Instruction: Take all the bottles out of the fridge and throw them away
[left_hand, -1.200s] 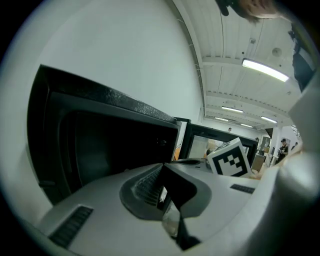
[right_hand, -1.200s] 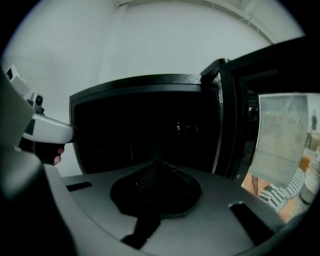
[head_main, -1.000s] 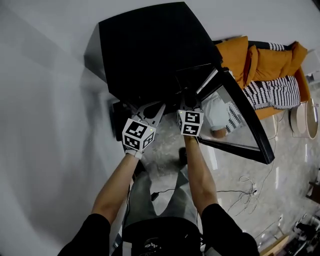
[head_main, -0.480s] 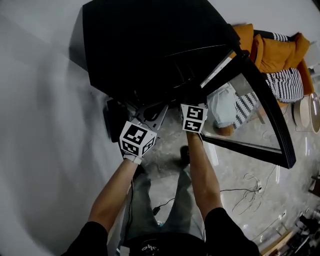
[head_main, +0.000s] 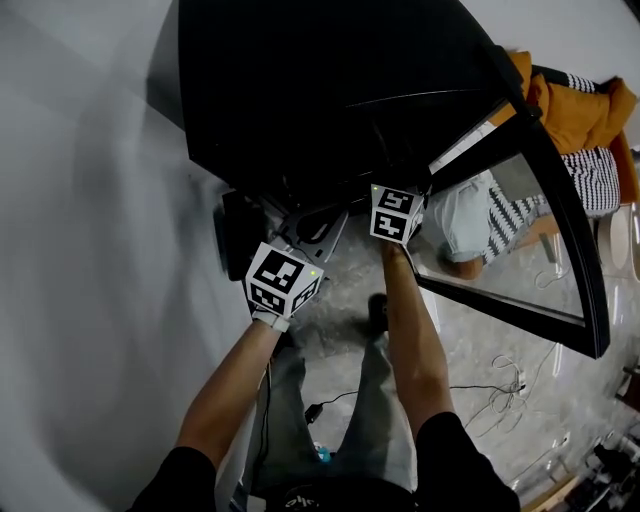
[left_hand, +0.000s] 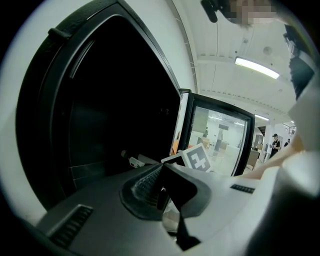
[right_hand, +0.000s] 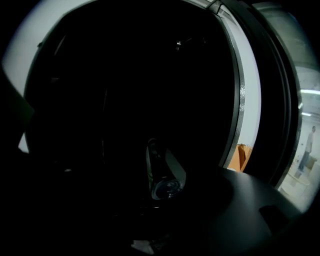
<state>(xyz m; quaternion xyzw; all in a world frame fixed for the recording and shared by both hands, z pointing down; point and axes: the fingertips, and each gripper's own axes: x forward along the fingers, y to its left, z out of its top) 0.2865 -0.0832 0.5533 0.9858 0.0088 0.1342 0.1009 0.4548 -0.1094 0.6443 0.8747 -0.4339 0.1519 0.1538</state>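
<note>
The fridge (head_main: 320, 90) is a matt black box with an unlit inside. Its door (head_main: 560, 230), a pane of glass in a black frame, stands swung wide to our right.

Our right gripper (right_hand: 165, 192) reaches into the dark compartment. Its jaws have just been opening and stand wide apart. A clear, glossy bottle (right_hand: 162, 175) lies on its side in the gap between them, round base towards us. It is too dark to see whether the pads touch it.

Our left gripper (left_hand: 161, 169), smooth grey plastic with ribbed pads, hangs at the fridge mouth. Its jaws are closed tip to tip with nothing in them.

Under us the floor (head_main: 480, 330) is pale, polished, marbled stone, and a thin cable (head_main: 500, 375) trails across it. A plain white wall (head_main: 90, 250) runs along the left. An orange cushion (head_main: 590, 110) and a black-and-white striped cloth (head_main: 590, 180) lie beyond the door. The left gripper view shows a white ceiling with a strip light (left_hand: 255, 67).
</note>
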